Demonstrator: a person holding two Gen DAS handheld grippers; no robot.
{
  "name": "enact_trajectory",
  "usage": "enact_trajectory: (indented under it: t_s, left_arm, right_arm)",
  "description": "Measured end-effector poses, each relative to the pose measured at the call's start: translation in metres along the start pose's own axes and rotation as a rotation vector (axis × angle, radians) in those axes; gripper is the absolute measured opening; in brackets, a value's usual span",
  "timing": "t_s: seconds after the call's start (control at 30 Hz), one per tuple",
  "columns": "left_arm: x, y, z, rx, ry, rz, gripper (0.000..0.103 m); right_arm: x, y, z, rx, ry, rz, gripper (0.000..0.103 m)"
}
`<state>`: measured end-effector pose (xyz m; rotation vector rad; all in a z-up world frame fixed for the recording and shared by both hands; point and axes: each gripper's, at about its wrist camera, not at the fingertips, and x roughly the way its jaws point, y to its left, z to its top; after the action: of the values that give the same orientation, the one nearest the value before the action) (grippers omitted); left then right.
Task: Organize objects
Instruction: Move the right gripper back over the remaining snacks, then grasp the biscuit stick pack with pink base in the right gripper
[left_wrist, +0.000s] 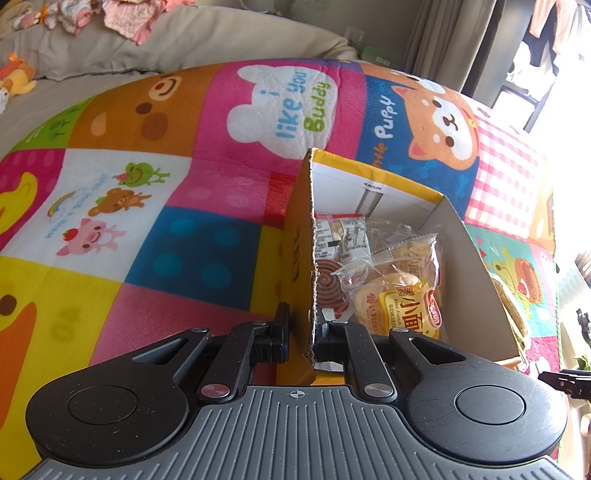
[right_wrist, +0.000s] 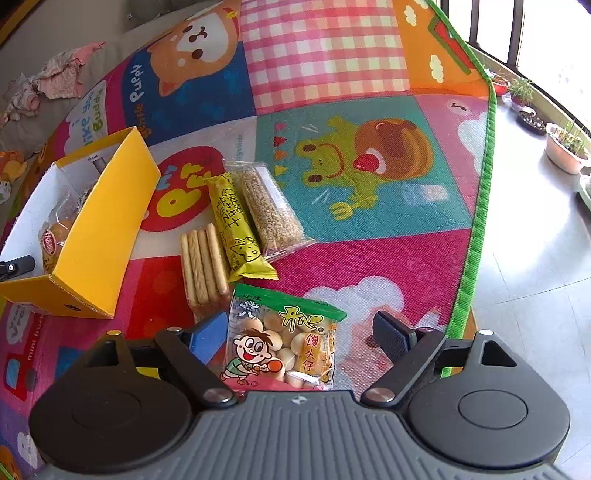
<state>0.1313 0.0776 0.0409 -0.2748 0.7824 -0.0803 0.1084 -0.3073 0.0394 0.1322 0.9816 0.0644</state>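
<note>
Here the left claw is clamped on the torn near wall of the yellow box, steadying it on the play mat; a bread packet and other wrapped snacks already lie inside. In the right wrist view the right claw stands wide apart, straddling the bun snack bag at lower centre without pressing it. Beyond it lie the biscuit sticks, the yellow bar and the sesame bar, packed side by side to the right of the box. The slick, puffy bag could squirt out of a shallow pinch, and a sloppy closure might snag the biscuit sticks just above. The thin cardboard wall may also buckle or tear further under the grip.
</note>
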Motion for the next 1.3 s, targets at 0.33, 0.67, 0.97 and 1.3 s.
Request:
enact_trajectory:
  t_s: [0.33,0.67,0.97,1.3]
  left_arm:
    - [0.000,0.000,0.000,-0.001,0.001,0.000,0.013]
    - [0.000,0.000,-0.001,-0.001,0.002,0.001,0.013]
    - [0.000,0.000,0.000,-0.001,0.001,0.001,0.013]
    - [0.001,0.000,0.000,-0.001,0.002,0.001,0.013]
  right_arm:
    - [-0.006,-0.001,-0.001,-0.047,-0.073,-0.092,0.086]
    - [-0.016,0.057,-0.007,-0.238,-0.137,0.098,0.068]
    - [0.012,0.072,-0.006,-0.236,-0.100,0.096,0.051]
    - [0.005,0.073,-0.012,-0.230,-0.071,0.135,0.036]
